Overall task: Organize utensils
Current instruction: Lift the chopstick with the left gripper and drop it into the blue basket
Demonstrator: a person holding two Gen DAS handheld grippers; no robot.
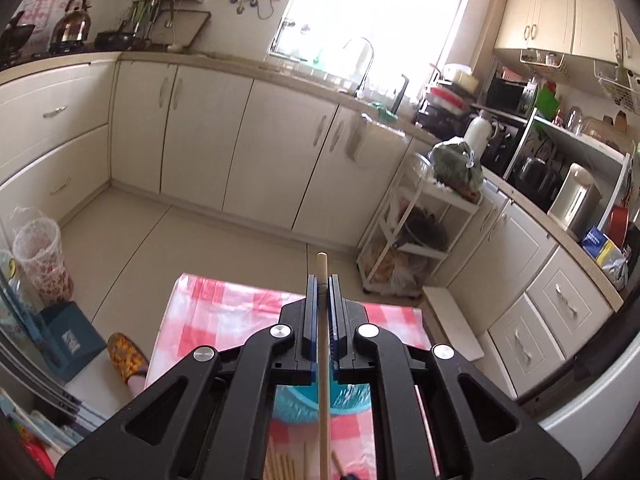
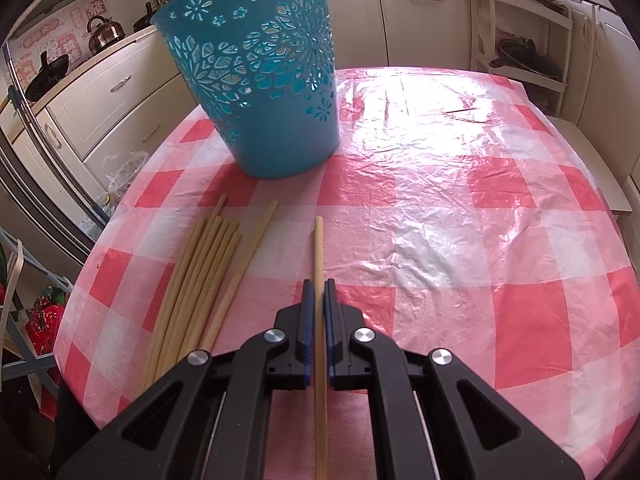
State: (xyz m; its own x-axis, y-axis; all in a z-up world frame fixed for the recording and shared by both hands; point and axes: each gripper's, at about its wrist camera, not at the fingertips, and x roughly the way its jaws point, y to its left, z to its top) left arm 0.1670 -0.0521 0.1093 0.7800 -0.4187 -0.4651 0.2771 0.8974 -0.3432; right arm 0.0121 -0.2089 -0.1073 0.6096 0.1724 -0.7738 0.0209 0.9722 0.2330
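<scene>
My left gripper [image 1: 322, 280] is shut on a wooden chopstick [image 1: 322, 360] and holds it high above the table; the blue basket [image 1: 320, 404] shows below, between its arms. My right gripper [image 2: 319, 284] is shut on another wooden chopstick [image 2: 319, 252], low over the pink checked tablecloth [image 2: 440, 220]. The blue perforated basket [image 2: 260, 76] stands upright at the table's far left. A bundle of several chopsticks [image 2: 200, 276] lies on the cloth left of my right gripper, in front of the basket.
The table stands in a kitchen with cream cabinets [image 1: 240, 140] all around. A white shelf trolley [image 1: 420, 232] stands beyond the table's far right corner. A patterned bin [image 1: 44, 260] and a blue box [image 1: 68, 336] sit on the floor at left.
</scene>
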